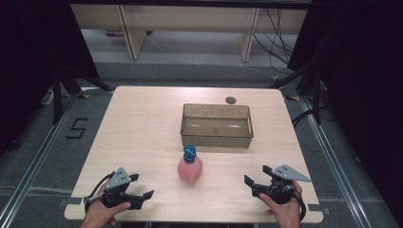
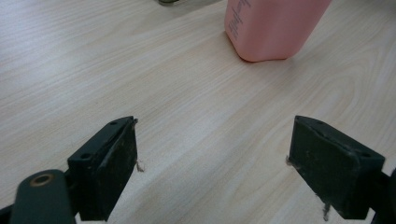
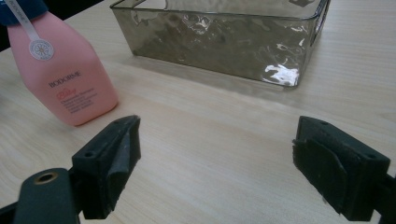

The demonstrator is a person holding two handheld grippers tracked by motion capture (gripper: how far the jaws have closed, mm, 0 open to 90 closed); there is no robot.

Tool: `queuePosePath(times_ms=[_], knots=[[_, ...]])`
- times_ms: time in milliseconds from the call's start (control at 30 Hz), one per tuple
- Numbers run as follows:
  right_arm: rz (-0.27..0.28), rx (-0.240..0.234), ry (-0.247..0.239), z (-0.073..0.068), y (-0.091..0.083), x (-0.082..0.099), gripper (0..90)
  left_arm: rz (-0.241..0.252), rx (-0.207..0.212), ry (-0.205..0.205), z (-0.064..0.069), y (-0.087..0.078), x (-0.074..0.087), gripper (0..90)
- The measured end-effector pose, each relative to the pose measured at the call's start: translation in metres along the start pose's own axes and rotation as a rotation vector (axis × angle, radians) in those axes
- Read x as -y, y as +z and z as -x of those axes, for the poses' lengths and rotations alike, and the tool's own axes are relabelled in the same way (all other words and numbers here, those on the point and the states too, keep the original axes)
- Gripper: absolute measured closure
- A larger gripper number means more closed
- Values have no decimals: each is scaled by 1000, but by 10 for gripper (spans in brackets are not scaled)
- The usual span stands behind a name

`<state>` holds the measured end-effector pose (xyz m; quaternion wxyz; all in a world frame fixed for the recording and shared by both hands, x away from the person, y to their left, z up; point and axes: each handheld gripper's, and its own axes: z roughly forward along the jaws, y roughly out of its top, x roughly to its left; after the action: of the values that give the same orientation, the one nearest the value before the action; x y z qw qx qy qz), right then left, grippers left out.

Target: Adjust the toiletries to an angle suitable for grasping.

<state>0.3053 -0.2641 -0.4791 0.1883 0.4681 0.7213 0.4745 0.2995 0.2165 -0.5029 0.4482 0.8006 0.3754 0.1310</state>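
Note:
A pink bottle [image 1: 190, 169] with a blue cap [image 1: 190, 152] stands upright near the middle of the wooden table [image 1: 138, 137], just in front of a clear smoky plastic bin [image 1: 216, 125]. My left gripper [image 1: 145, 199] rests at the front left, open, nothing between its jaws; in its own view [image 2: 212, 161] the pink bottle's base [image 2: 271, 28] stands ahead and to the right. At the front right my right gripper [image 1: 255, 179] is open and empty too; from it [image 3: 215, 158] the bottle [image 3: 65, 84] is at the left and the bin [image 3: 219, 42] straight ahead.
A small dark round disc [image 1: 231, 99] lies on the table behind the bin. Beyond the table's far edge are wooden furniture legs [image 1: 133, 38] and cables [image 1: 278, 33] on the floor. A "5" mark [image 1: 76, 128] is on the floor at the left.

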Motion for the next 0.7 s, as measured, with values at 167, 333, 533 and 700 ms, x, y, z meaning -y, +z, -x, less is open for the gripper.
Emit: queuePosePath(times_ms=[167,333,533,700], knots=[[23,-7,-25,0,1,-1,159,6,-9,-5,1,0,0,148],[28,-25,-1,-4,1,-2,160,-18,-10,8,0,-1,0,148],[27,-43,-20,-8,2,-5,166,-16,-10,4,-1,-1,0,148],[37,-71,-40,-14,3,-9,172,-19,-6,8,-1,-1,0,148]])
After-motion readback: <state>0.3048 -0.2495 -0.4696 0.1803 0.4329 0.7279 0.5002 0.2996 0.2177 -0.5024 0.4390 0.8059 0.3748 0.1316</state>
